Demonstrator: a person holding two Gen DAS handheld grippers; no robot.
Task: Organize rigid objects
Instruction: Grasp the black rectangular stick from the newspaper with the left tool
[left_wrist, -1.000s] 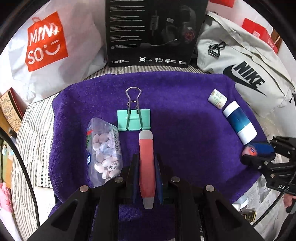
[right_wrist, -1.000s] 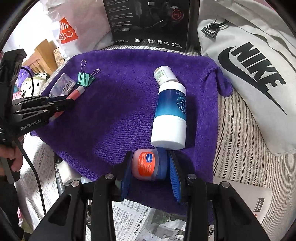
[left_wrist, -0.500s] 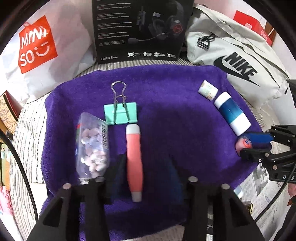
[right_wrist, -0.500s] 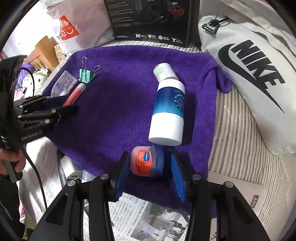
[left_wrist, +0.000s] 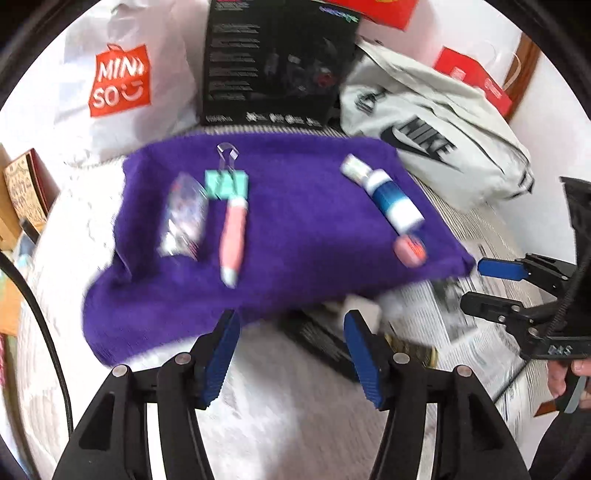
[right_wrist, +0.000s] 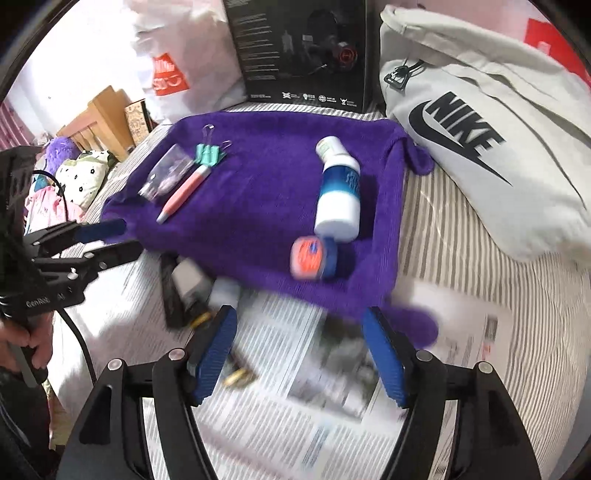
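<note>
Left wrist view: smearing with motion blur, rendering labels unreadable. Left gripper (left_wrist: 291, 332) hanging spread and empty just off the near edge of the purple towel (left_wrist: 295, 199). Lying toward the towel's left edge: clear packet (left_wrist: 183, 218), contents too blurred to name; teal binder clip (left_wrist: 226, 182) touching the far tip of the pink pen (left_wrist: 233, 240). Lying along the right edge: blue-and-white bottle (left_wrist: 395, 201) with a small white bottle (left_wrist: 354, 168) at its far end, possibly touching; blue jar with an orange label (left_wrist: 409, 251) at the near right corner. Poking in from the right: right gripper (left_wrist: 480, 286), spread, empty, off the towel corner.

Right wrist view: showing the right gripper (right_wrist: 299, 339) spread over newspaper (right_wrist: 277, 369), the jar (right_wrist: 314, 256) resting free just beside the bottle's base. Hiding partly under the towel's near edge: some blurred small items, impossible to identify. Cropping the person's hand (right_wrist: 22, 339) at the left rim.
</note>
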